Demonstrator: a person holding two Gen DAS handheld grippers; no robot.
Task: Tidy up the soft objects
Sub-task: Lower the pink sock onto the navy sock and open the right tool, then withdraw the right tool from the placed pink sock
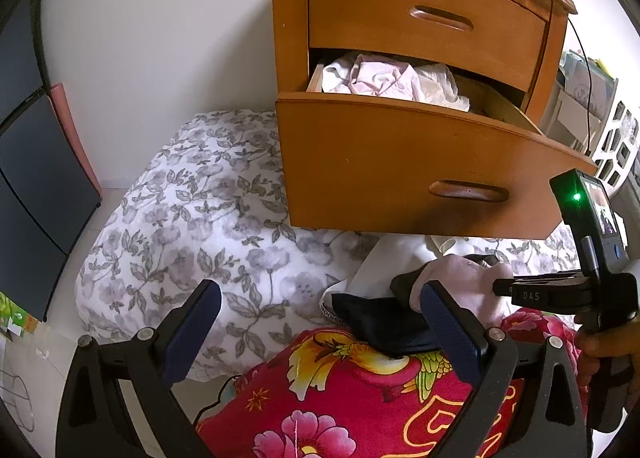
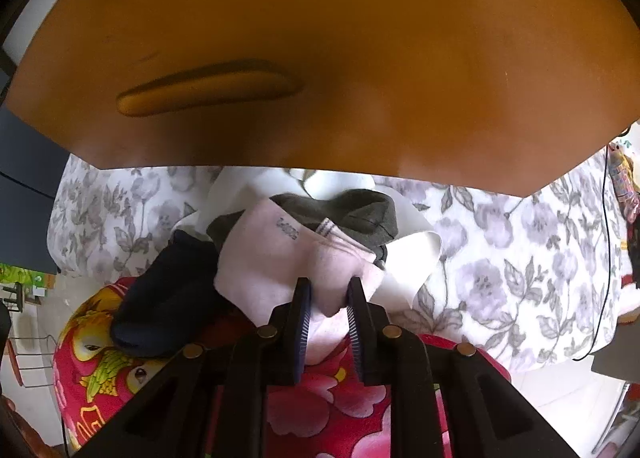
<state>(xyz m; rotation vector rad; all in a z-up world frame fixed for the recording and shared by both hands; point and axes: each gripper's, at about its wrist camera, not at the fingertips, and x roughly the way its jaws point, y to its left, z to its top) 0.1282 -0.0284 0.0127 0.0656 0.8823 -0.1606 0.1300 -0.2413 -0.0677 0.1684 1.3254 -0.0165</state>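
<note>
Two grippers over the sock pile on the bed, below the open drawer.

R gripper (image 2: 329, 296): fingers (image 2: 301, 314) close together, clamped on a fold of the pale pink sock (image 2: 264, 266). That sock lies on top of a heap w/ a navy sock (image 2: 160, 298), a grey-green sock (image 2: 360, 210) and white cloth (image 2: 408, 262), on the red floral blanket (image 2: 332, 398) and grey floral duvet (image 2: 520, 258). L gripper (image 1: 320, 322): fingers (image 1: 192, 322) wide apart, nothing between the pads, hovering just beside the heap. Wooden nightstand (image 1: 288, 18) behind; its lower drawer (image 1: 400, 162) is pulled out, w/ pale pink and white clothes (image 1: 380, 78) bundled in its left part.
</note>
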